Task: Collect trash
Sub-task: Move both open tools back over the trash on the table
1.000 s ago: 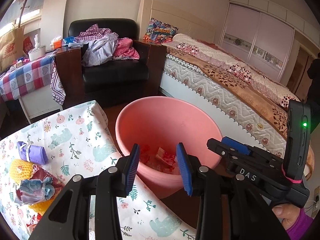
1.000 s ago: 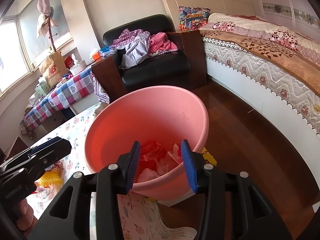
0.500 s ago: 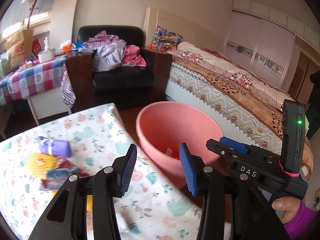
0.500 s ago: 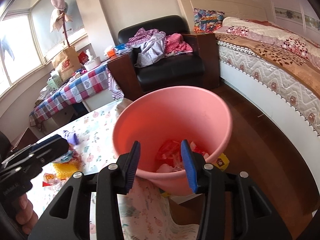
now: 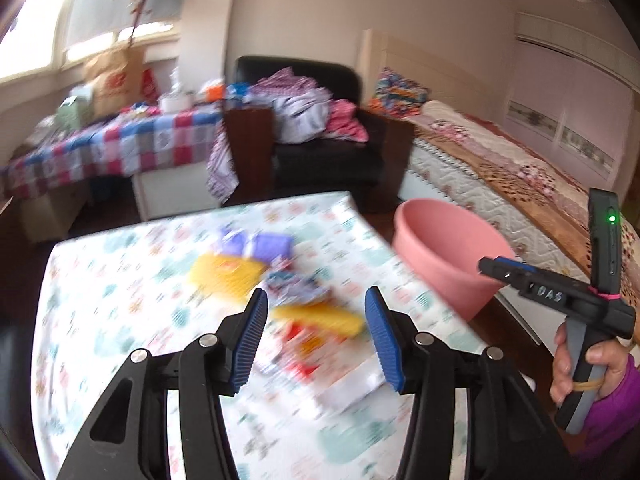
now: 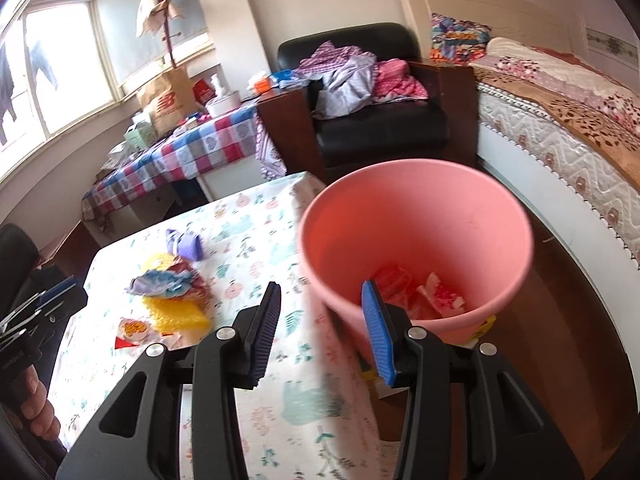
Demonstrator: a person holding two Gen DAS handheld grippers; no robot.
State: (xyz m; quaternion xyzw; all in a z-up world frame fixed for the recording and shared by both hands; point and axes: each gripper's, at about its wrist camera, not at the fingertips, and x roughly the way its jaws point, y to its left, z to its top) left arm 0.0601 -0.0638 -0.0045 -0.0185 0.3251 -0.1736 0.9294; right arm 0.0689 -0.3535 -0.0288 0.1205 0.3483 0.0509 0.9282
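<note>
Swinging away from the bucket, the left gripper now hangs over the litter on the bench, where a second ago it looked down into the pink tub; its fingers have just been opening and stand spread wide with nothing between them. Under them, blurred by the motion, lies the trash: a purple wrapper, yellow pieces, a crumpled blue-and-white scrap and something red. That reads as one drop finished and the next pick being lined up, so the job is partly done, with several pieces left on the floral cloth. The right gripper has slid sideways too, its view shifting so the bucket sits to the right of centre; its fingers are held partly apart and empty, above the bench edge just beside the bucket rim. Red and white wrappers already lie in the bucket's bottom. Of writing, "DAS" shows in white on the right gripper's body in the left view, and a brown paper bag on the far checked table carries the New Balance logo.
</note>
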